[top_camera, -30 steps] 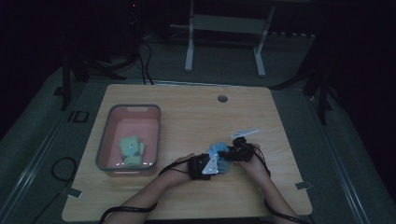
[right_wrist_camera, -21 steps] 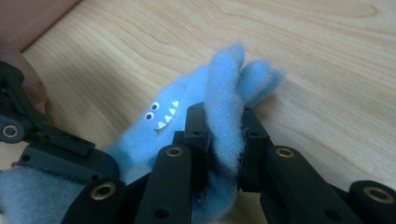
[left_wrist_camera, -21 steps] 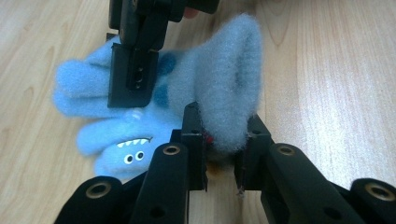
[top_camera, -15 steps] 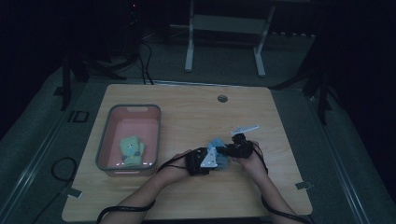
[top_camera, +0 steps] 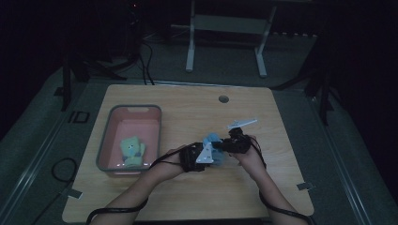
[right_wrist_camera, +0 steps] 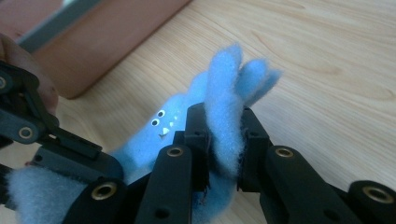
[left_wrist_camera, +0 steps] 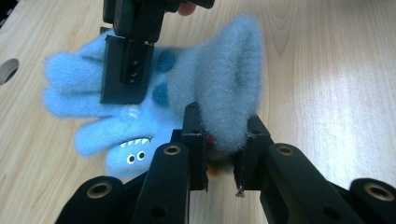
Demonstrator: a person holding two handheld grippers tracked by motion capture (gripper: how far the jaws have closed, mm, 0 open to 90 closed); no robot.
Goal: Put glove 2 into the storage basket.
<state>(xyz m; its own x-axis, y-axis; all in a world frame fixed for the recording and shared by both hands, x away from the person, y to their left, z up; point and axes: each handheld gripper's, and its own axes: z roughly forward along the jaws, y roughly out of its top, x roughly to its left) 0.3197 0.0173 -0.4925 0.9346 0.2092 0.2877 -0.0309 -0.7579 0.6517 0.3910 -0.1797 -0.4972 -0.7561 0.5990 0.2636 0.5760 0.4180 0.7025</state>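
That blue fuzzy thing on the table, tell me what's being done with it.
A person is working a blue fuzzy glove with a gripper in each hand. The left gripper pinches the cuff end; the right gripper pinches the glove's fingers. The glove, which has small cartoon eyes and teeth, sits between them on the wooden table. To the left, a pink bin holds a green glove.

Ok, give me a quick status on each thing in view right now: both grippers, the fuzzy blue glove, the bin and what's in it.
Left gripper: shut on the cuff end of the fuzzy blue monster-face glove.
Right gripper: shut on the glove's finger end.
Fuzzy blue glove: pinched at both ends, between the two grippers, over the wooden table.
Pink plastic bin with grey rim: open-topped, upright on the table.
Green fuzzy item: lying inside the bin, untouched.
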